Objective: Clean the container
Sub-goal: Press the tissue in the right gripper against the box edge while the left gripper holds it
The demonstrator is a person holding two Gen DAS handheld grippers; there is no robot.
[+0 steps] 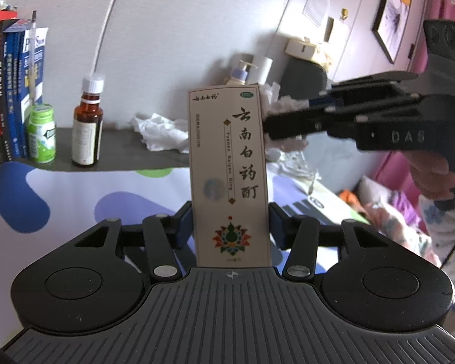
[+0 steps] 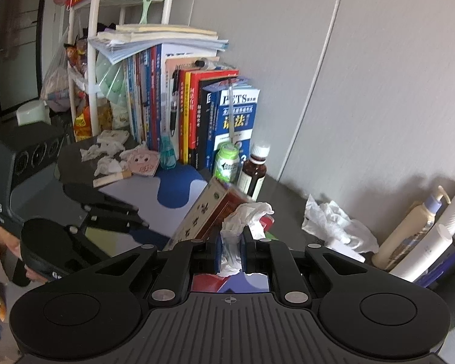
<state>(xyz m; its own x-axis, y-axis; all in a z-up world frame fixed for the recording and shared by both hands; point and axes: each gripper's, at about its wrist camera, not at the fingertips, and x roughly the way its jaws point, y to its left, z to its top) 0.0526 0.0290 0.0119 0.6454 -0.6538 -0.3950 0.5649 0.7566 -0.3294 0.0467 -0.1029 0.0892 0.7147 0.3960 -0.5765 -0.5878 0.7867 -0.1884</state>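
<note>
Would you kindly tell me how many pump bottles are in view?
1: the cream pump bottle stands at the desk's far right, by the wall, beside a white tube. Clutter there may hide others.

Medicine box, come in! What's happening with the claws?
Left claw shut on medicine box. Right claw shut on tissue wad, at the box. Nothing in the way.

Cream medicine box [image 1: 230, 179] upright, held; crumpled tissue [image 2: 242, 221] touching its top.

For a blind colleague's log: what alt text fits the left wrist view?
The left gripper holds a medicine box upright while the right gripper presses a tissue to its right edge, above a desk.
</note>
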